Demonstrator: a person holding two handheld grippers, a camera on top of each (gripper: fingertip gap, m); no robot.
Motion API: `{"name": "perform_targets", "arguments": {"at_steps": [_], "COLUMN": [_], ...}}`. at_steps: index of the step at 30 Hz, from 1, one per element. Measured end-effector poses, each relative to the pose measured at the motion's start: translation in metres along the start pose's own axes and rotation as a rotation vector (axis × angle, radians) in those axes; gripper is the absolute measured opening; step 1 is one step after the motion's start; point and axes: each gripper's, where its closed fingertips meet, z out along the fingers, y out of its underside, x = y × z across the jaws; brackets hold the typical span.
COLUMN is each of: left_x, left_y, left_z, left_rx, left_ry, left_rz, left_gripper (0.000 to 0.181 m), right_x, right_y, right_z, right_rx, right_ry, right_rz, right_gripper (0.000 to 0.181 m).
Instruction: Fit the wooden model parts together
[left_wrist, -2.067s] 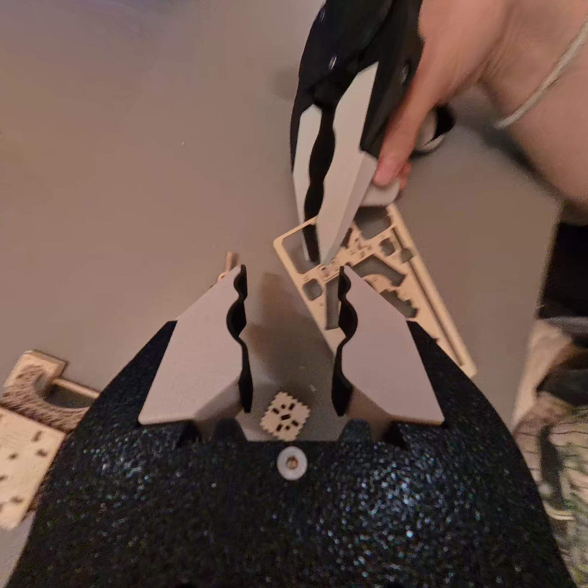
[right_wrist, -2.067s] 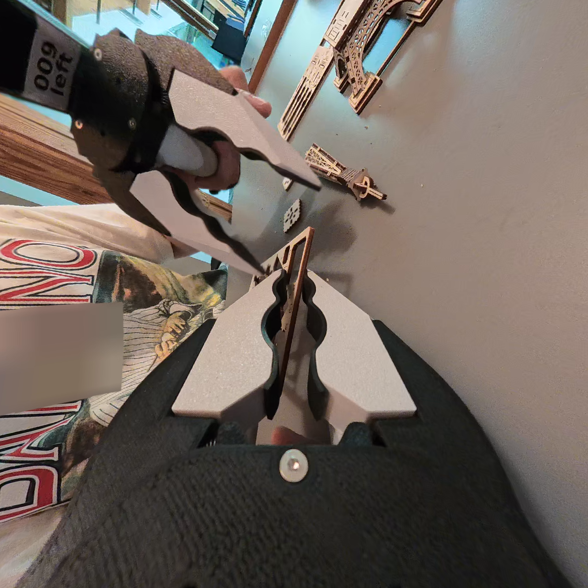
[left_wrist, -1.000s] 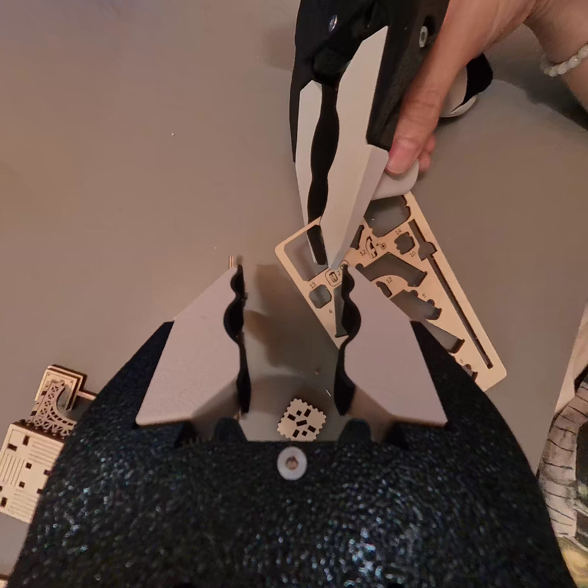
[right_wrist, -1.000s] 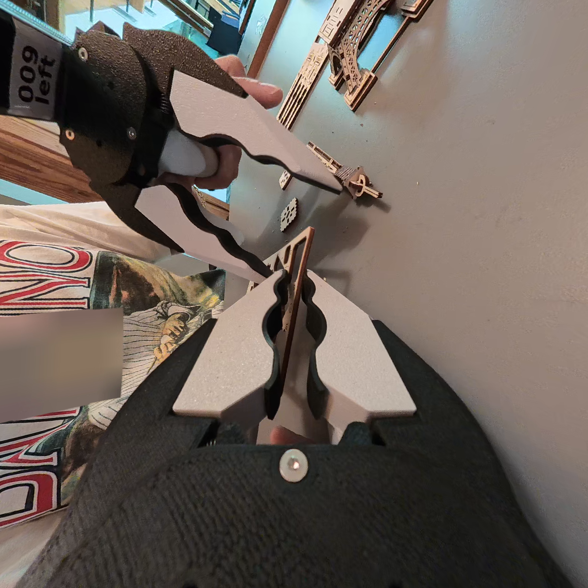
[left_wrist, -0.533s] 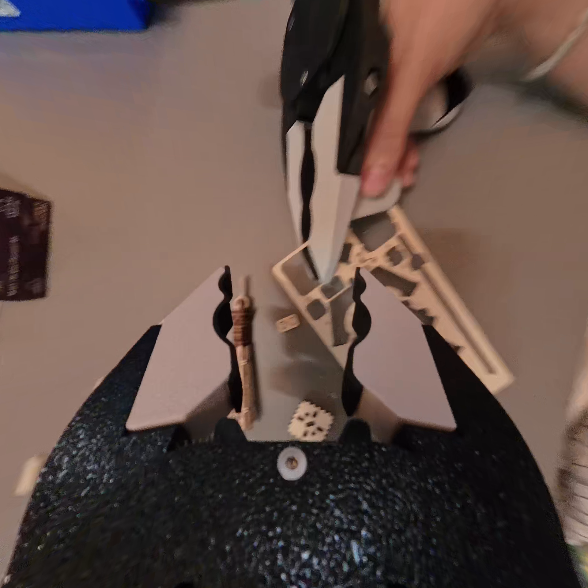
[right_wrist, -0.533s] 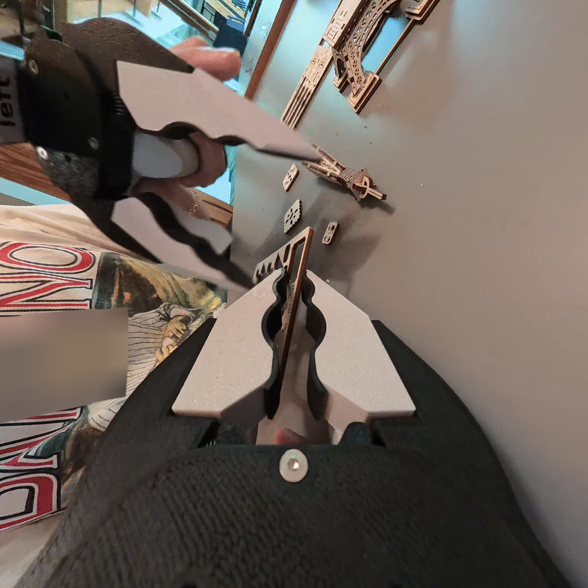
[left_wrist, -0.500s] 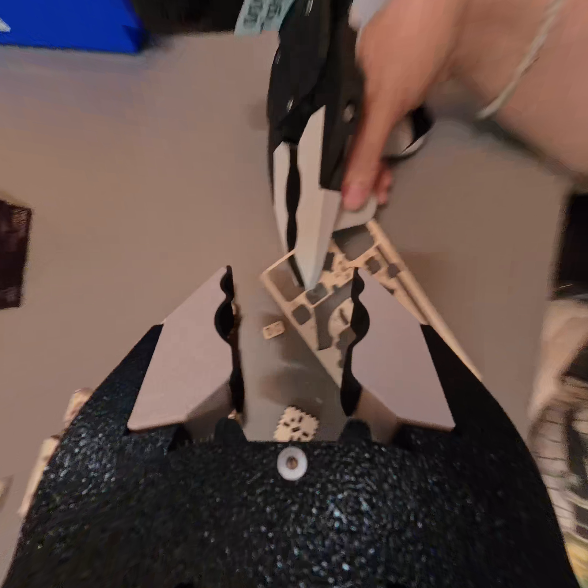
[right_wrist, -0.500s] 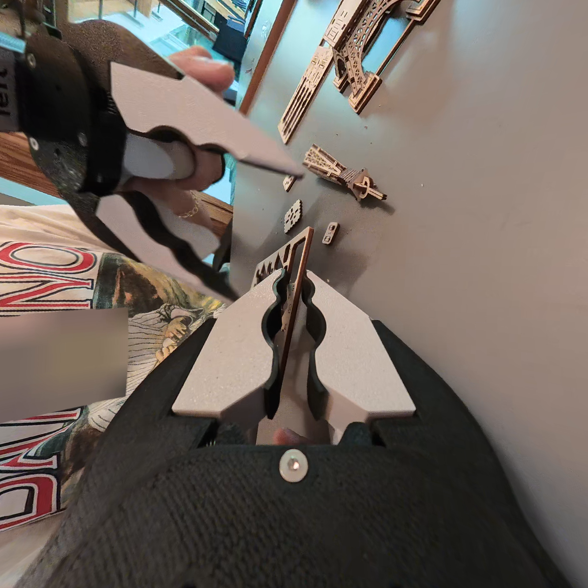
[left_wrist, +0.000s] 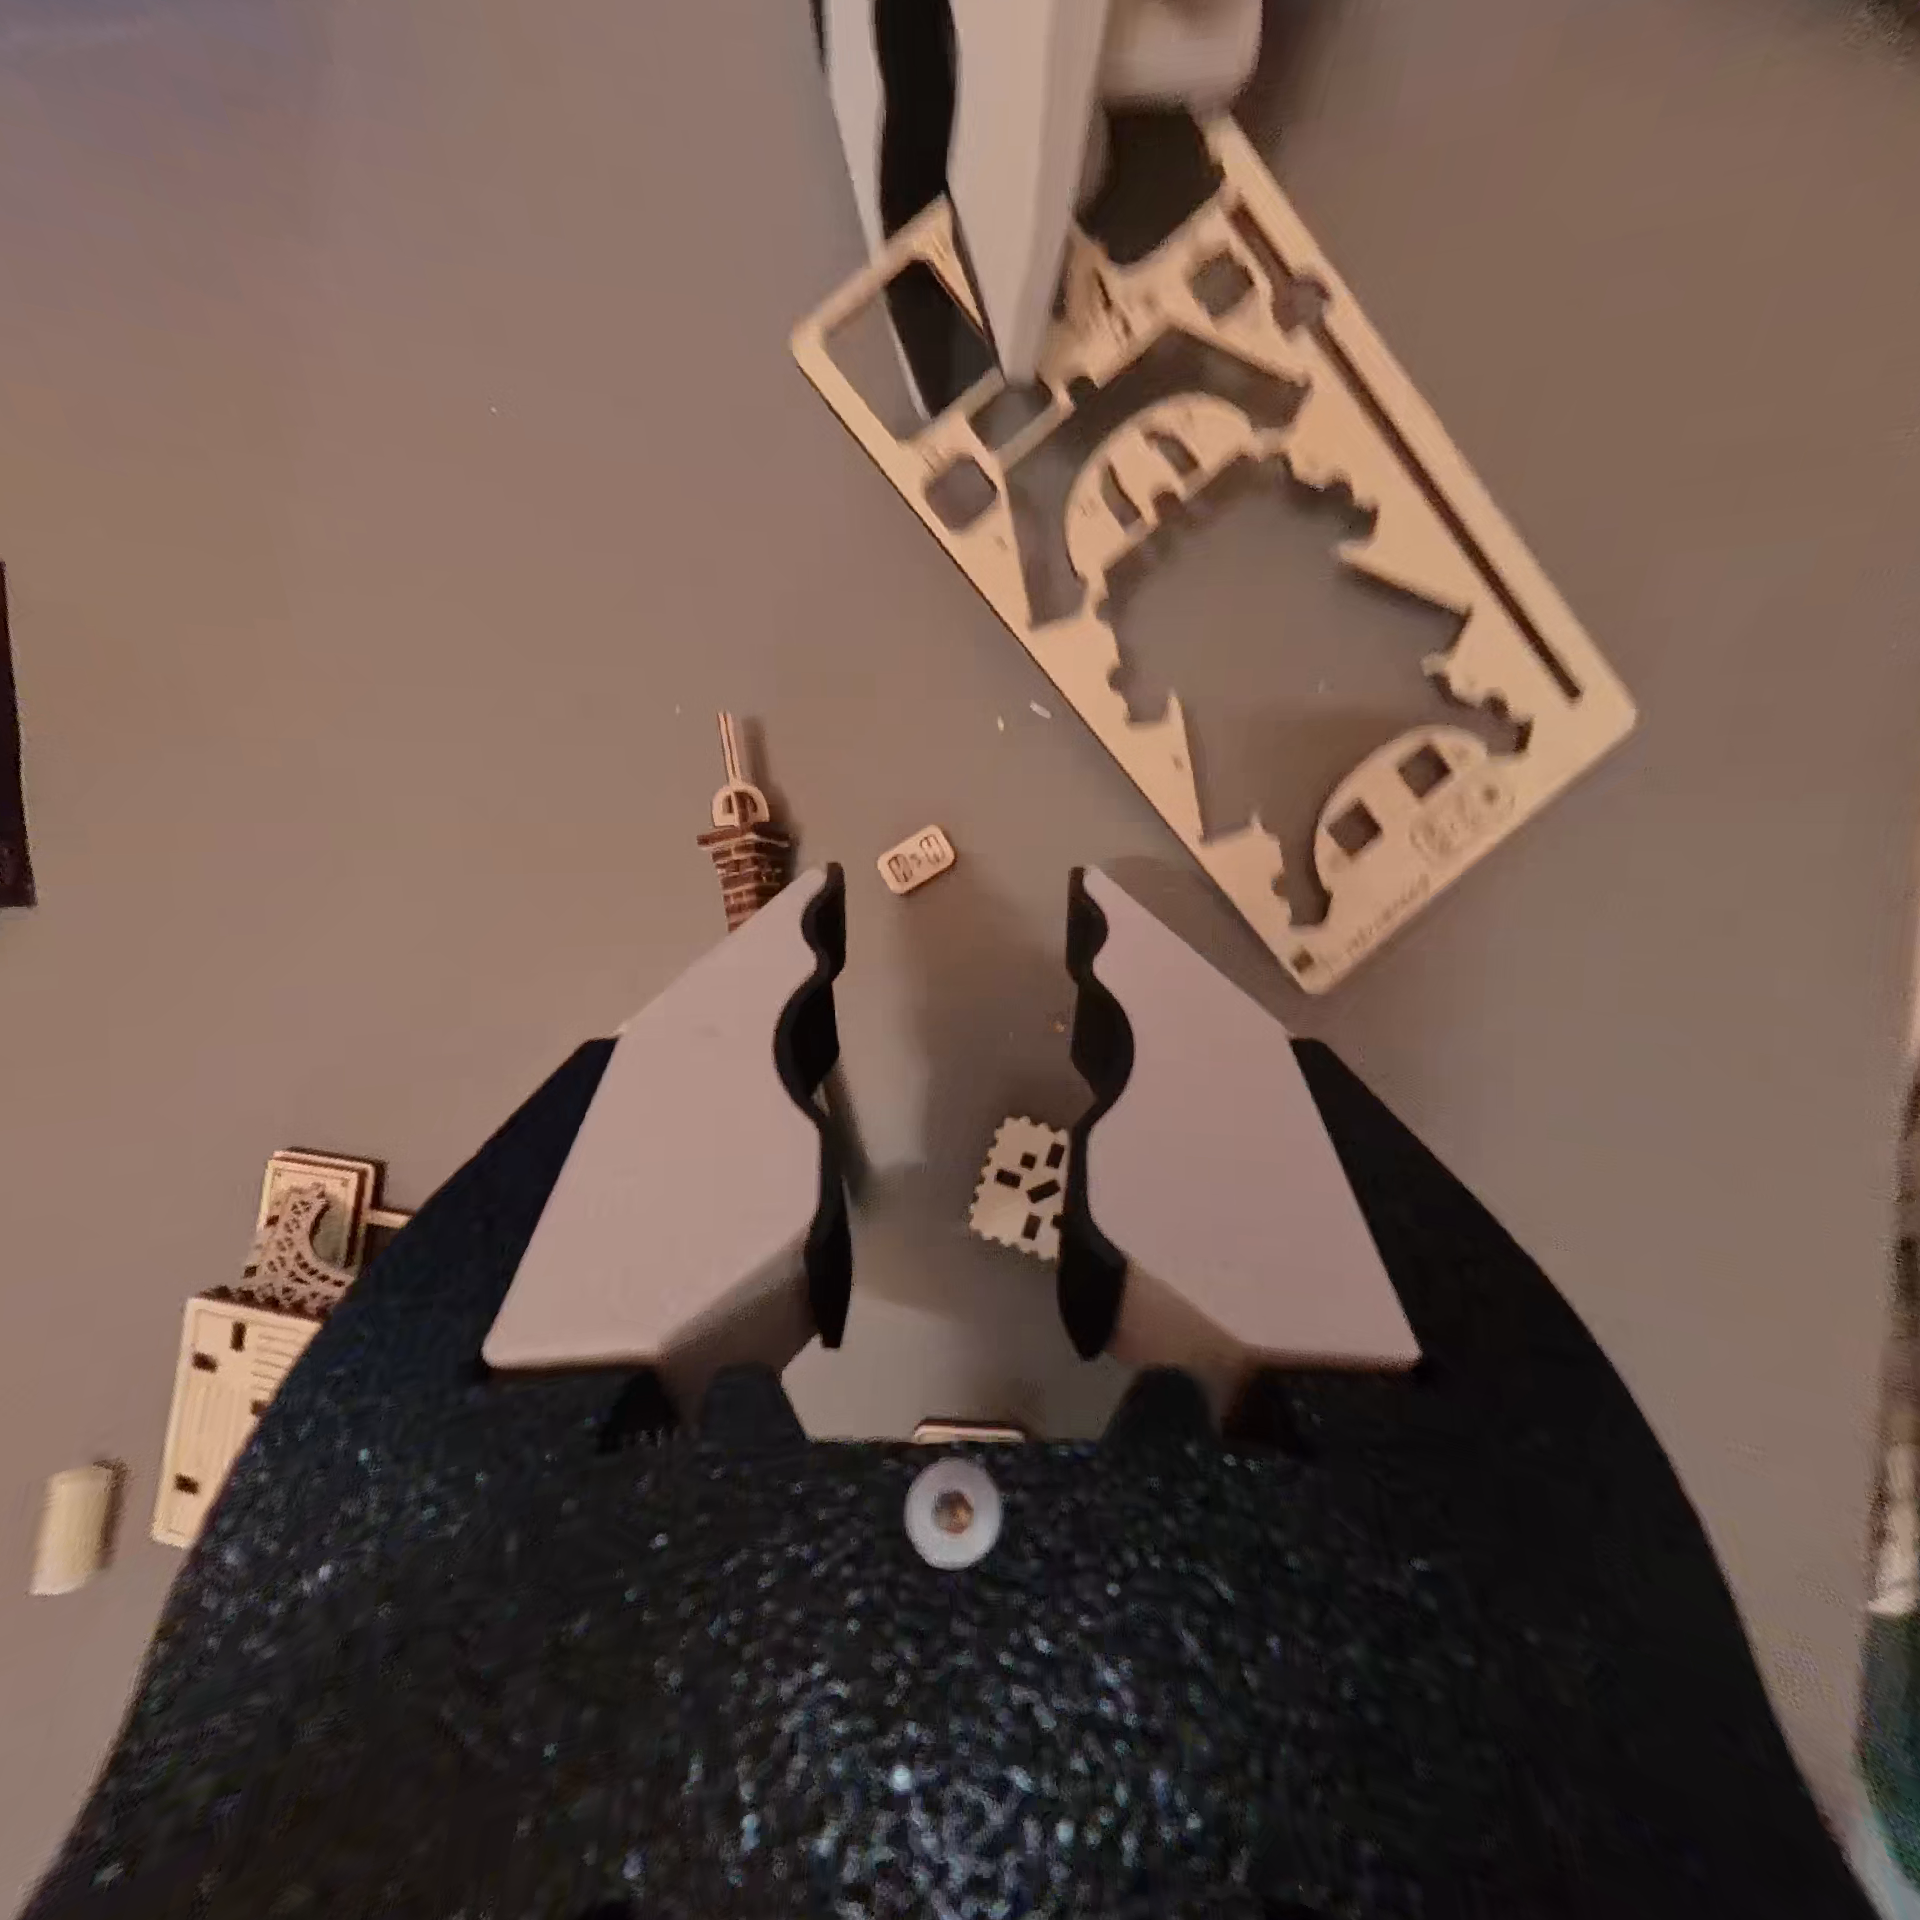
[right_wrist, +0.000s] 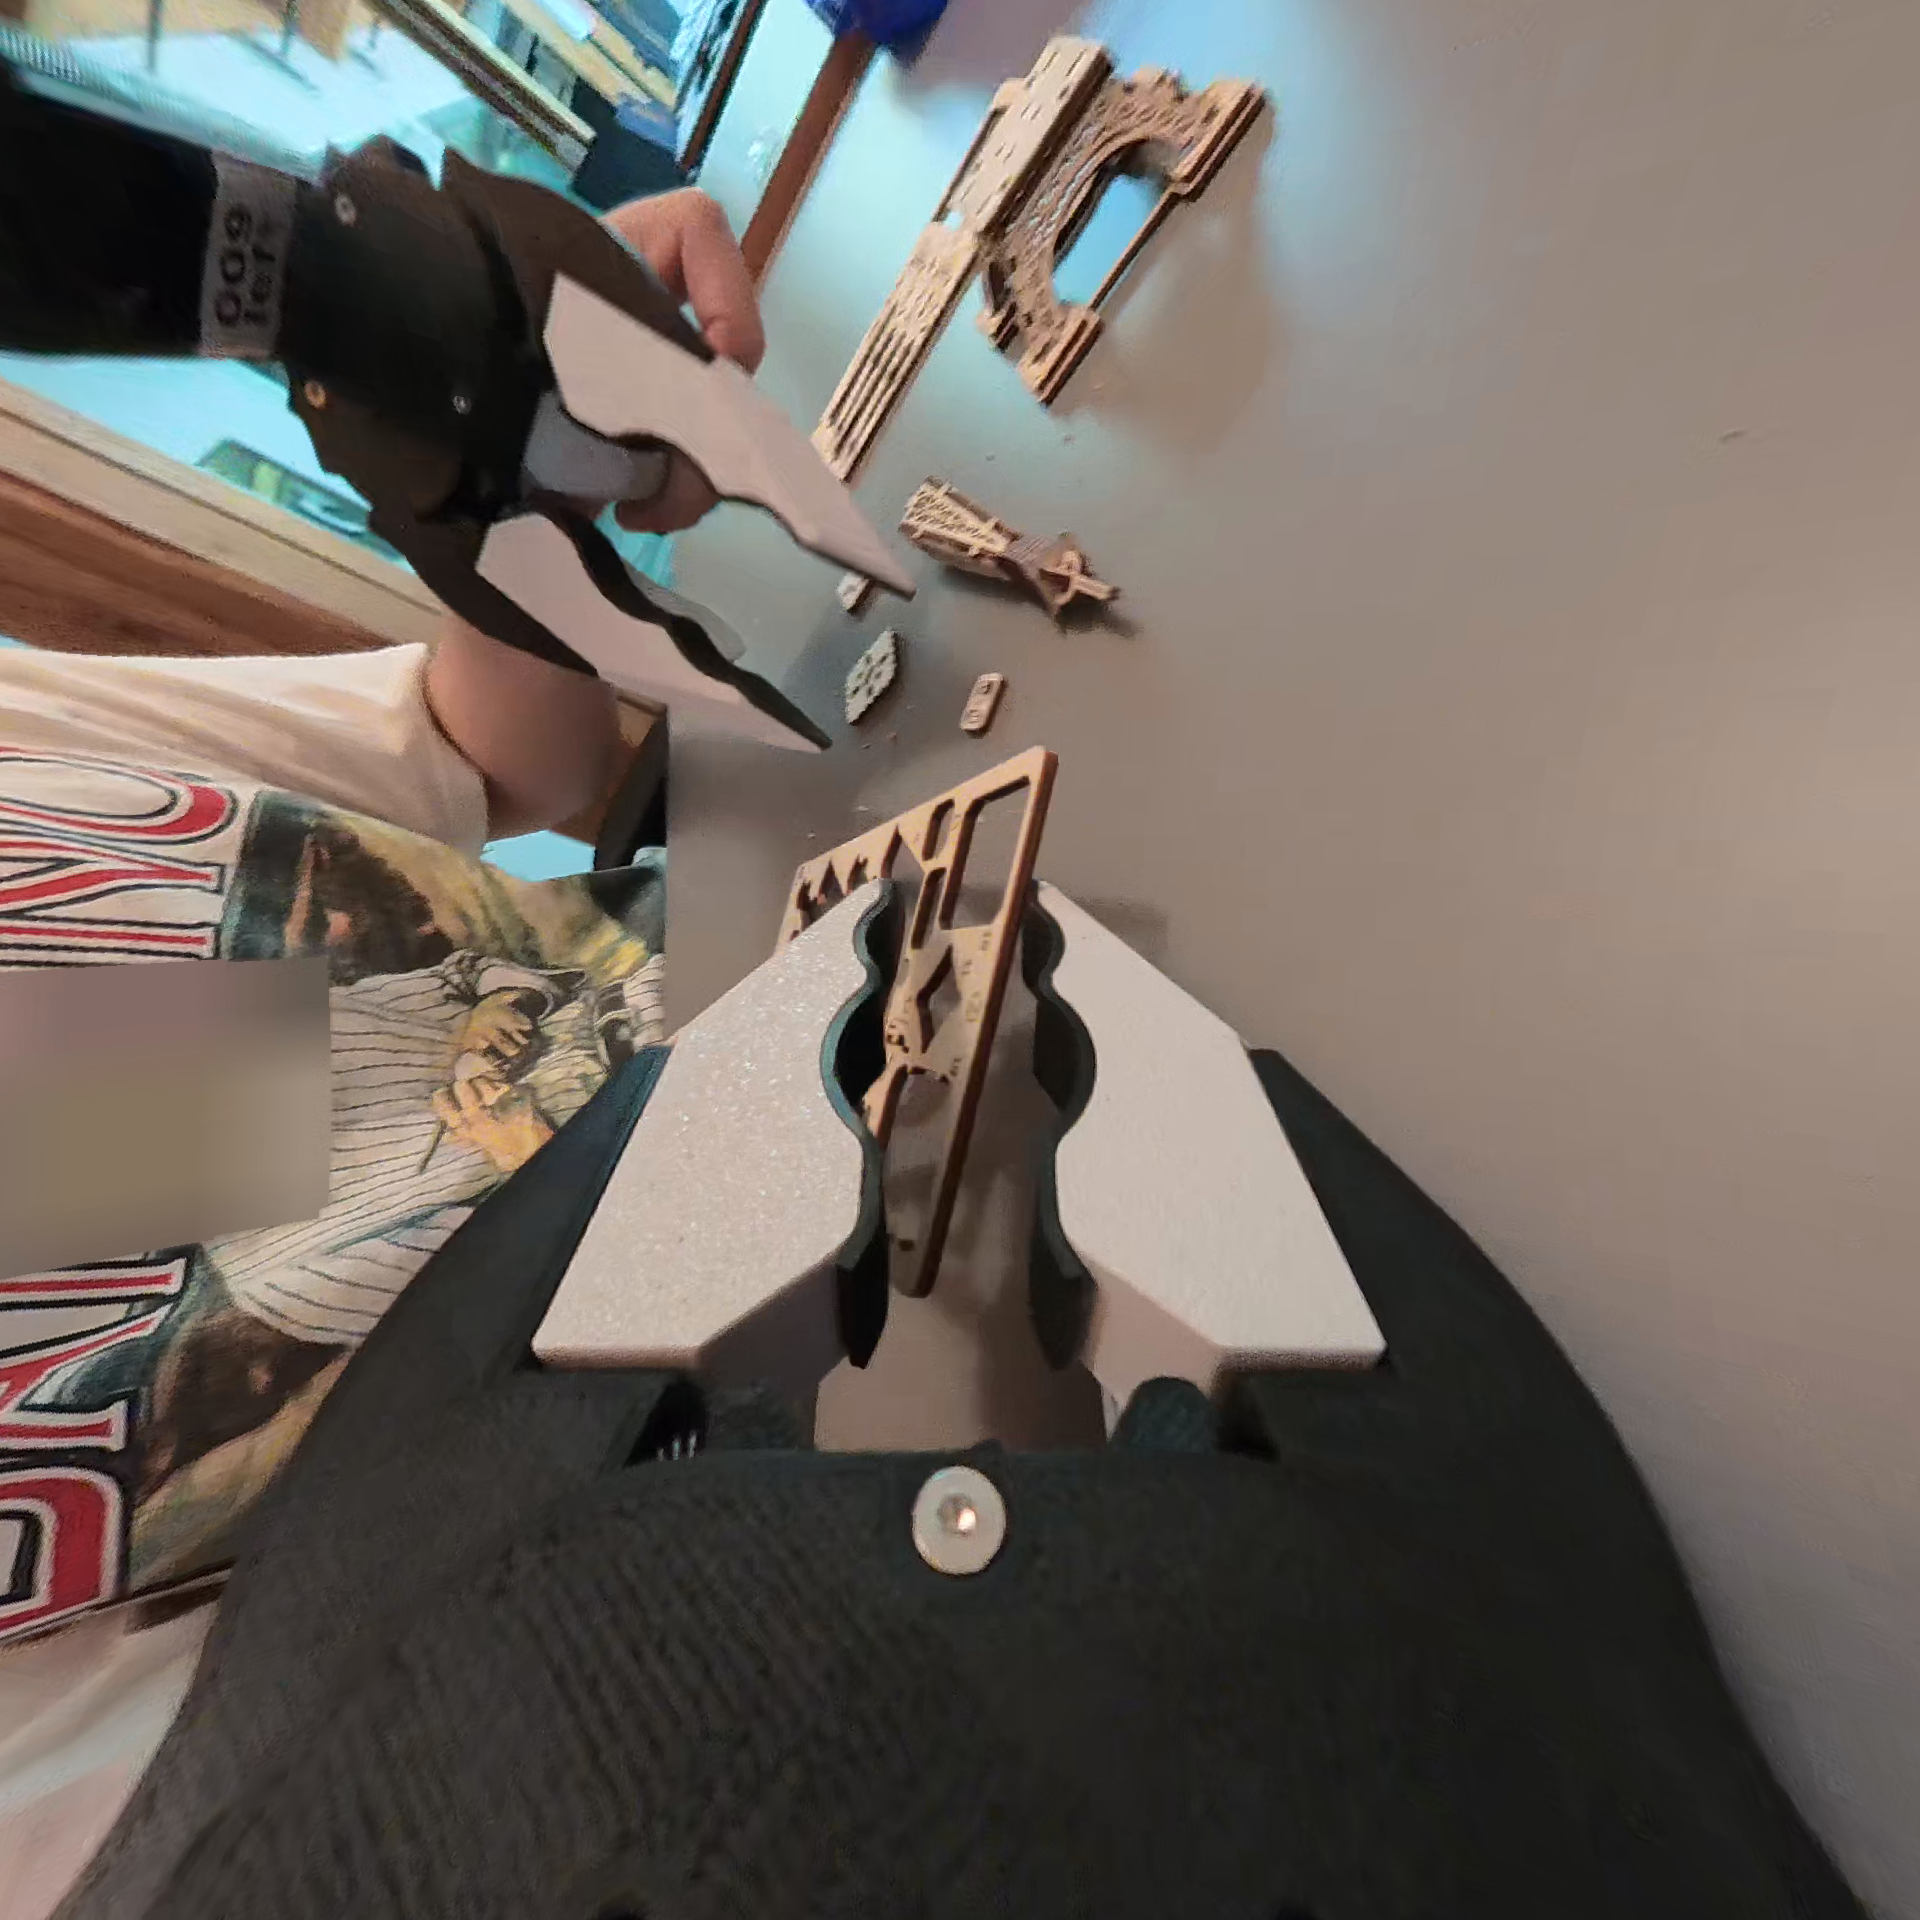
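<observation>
My left claw (left_wrist: 954, 883) is spread, empty; my right claw (right_wrist: 961, 904) looks spread around the thin, brittle sheet (left_wrist: 1226, 582) at one o'clock: grip its solid rim.

table (left_wrist: 416, 416) grey; punched sheet (left_wrist: 1351, 644) pale wood; gripper fingers (left_wrist: 675, 1122) grey, black-lined; shirt (right_wrist: 312, 935) white, red-lettered

The left wrist view looks steeply down on the grey table (left_wrist: 416, 468) from above. The right wrist view sits low and rolled sideways, skimming toward twelve o'clock. Both show the cut-out wooden sheet (left_wrist: 1351, 665) (right_wrist: 966, 935) and the small spire piece (left_wrist: 740, 831) (right_wrist: 997, 545).
</observation>
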Motion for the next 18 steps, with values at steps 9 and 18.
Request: {"name": "perform_targets", "arguments": {"at_steps": [9,18], "left_x": [-0.013,-0.013], "left_y": [0.015,0.014], "left_z": [0.019,0.026], "left_rx": [-0.151,-0.174], "left_ry": [0.063,0.080], "left_rz": [0.339,0.263], "left_gripper": [0.029,0.011], "right_x": [0.027,-0.013], "right_y": [-0.009,-0.065], "right_z": [-0.019,-0.029], "right_rx": [-0.026,0.301], "right_ry": [0.299,0.299], "right_rz": [-0.309,-0.560], "right_gripper": [0.090,0.067]}}
